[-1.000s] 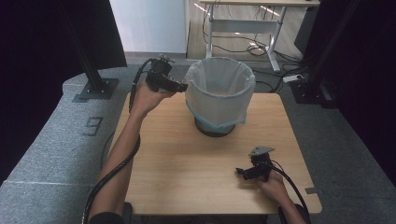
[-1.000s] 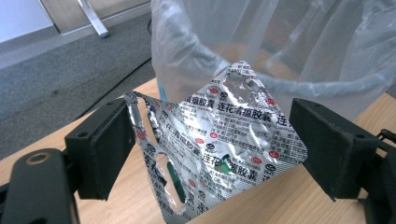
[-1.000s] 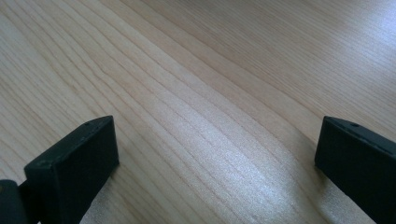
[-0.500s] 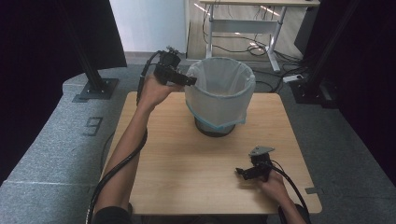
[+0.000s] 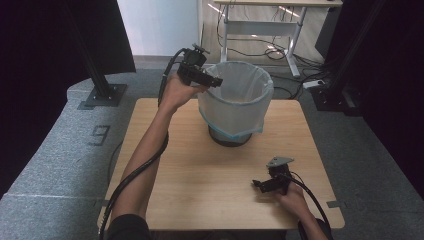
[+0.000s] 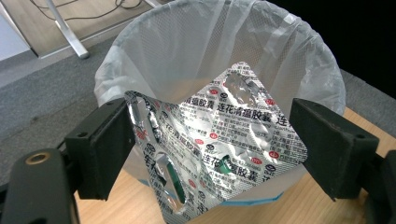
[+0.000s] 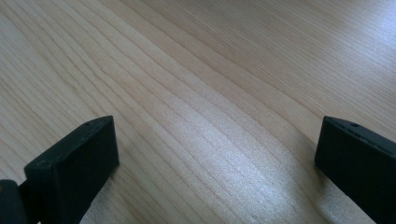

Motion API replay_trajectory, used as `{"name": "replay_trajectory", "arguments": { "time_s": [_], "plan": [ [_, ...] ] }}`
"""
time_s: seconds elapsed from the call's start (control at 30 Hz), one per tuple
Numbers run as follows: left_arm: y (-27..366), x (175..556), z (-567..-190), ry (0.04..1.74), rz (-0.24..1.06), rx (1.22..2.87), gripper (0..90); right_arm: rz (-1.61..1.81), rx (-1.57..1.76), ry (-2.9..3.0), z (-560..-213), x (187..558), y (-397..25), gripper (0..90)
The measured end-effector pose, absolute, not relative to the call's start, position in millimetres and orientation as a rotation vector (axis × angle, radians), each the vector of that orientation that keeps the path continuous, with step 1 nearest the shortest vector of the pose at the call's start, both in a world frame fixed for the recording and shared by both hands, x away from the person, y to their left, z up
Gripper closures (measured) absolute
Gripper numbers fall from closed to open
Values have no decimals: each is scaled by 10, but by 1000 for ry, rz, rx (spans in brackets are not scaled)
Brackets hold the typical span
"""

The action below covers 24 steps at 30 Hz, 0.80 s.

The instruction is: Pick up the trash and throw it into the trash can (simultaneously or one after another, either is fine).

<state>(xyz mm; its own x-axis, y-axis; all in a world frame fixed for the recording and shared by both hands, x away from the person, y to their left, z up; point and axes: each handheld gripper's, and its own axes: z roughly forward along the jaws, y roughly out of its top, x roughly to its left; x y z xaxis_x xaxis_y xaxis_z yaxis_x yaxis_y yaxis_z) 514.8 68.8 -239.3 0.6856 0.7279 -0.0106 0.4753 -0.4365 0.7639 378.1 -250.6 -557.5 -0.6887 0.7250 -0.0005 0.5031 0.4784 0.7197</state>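
Holding a silver blister pack (image 6: 219,144) over the bin (image 5: 235,102), my left gripper (image 5: 212,81) is at the rim on the side away from my right hand. My fingers (image 6: 100,147) stand wide around the pack, and I cannot tell if both really press it: its left edge goes behind one finger, while the right corner seems only to reach the other. The lower edge of the pack is cut off by the frame. Its foil carries repeated Chinese print, which reads like 连花清瘟胶囊, with small red round marks; the finer lines are too small to read. Several pockets are broken, and something green shows in two of them. In the high view the pack itself is too small to make out.

The bin has a thin white liner (image 6: 196,51), and its bottom is hidden by the pack. It stands on the wooden bench (image 5: 200,185).

My right gripper (image 5: 262,184) rests low on the bench, well apart from the bin, on the near side. Its fingers (image 7: 74,168) are spread wide with nothing between them, only bare wood.
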Motion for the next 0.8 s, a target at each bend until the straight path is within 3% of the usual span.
{"name": "replay_trajectory", "arguments": {
  "time_s": [0.8],
  "plan": [
    [137,5352,-2447,889,443,2129,160,1030,1041,2424,-5575,3780,-2507,0]
  ]
}}
